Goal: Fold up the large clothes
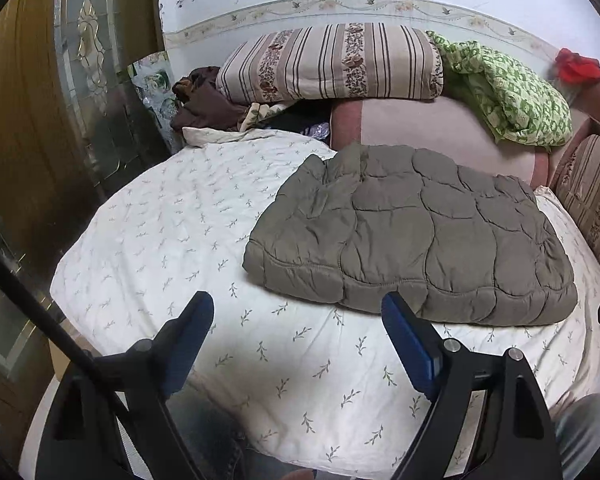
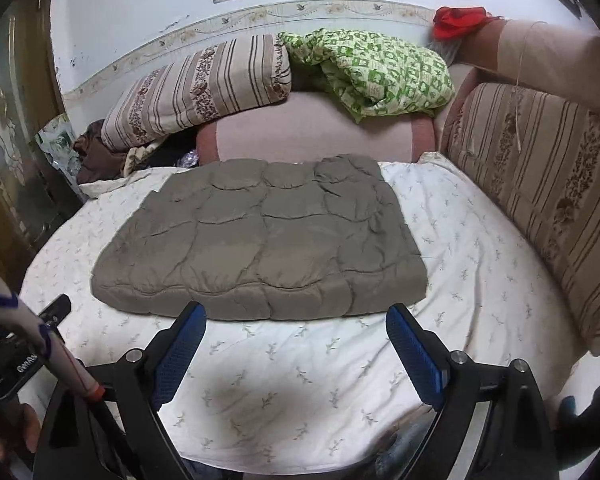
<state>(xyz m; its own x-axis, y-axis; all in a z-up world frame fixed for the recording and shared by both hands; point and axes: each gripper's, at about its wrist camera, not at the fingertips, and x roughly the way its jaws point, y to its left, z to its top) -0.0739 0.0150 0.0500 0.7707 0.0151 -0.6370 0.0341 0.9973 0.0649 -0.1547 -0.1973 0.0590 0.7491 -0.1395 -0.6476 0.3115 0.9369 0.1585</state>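
Note:
A grey-brown quilted garment (image 1: 412, 236) lies folded into a flat rectangle on the white leaf-print bed sheet (image 1: 172, 220). It also shows in the right wrist view (image 2: 260, 240), on the sheet (image 2: 472, 256). My left gripper (image 1: 298, 310) is open and empty, just short of the garment's near edge, toward its left end. My right gripper (image 2: 296, 318) is open and empty, over the sheet at the garment's near edge, centred on it. The left gripper's body (image 2: 54, 310) shows at the left of the right wrist view.
A striped pillow (image 1: 332, 62), a green patterned blanket (image 1: 508, 92), brown clothes (image 1: 204, 100) and a red cloth (image 1: 576, 66) lie at the far end by the wall. A striped cushion (image 2: 540, 192) lines the right side. A wooden glass-panelled door (image 1: 60, 100) stands at the left.

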